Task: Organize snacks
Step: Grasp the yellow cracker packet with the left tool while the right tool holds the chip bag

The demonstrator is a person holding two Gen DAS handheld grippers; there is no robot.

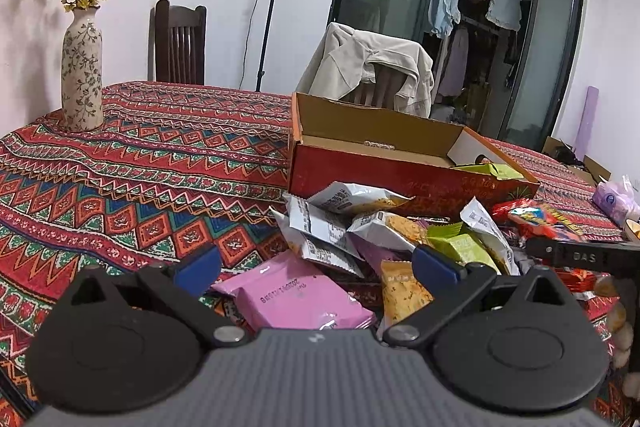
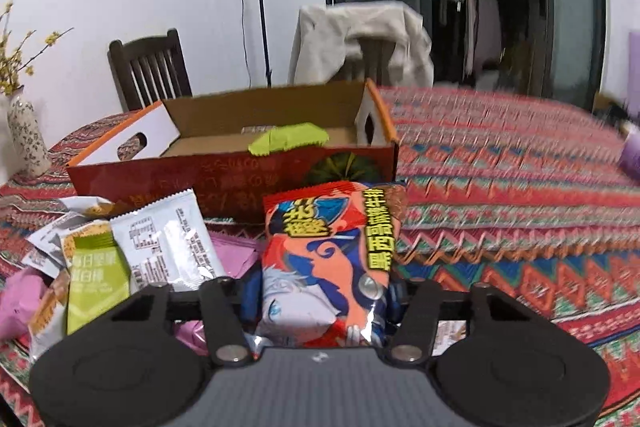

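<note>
Right gripper: jaws pinched onto the red cartoon snack packet, which stands up between them, just short of the open cardboard box. Left gripper: jaws apart, empty, hovering over the pink packet in the loose pile on the table. Looks like the pick step; next comes a lift over the box's near wall. One green packet is already inside; the rest of the box floor is hidden, and the right view's far side is blurred.

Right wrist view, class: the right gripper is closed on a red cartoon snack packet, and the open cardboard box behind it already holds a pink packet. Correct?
Not quite. The packet in the cardboard box is green, not pink, as the right wrist view shows. The right gripper is closed on the red cartoon packet.
</note>
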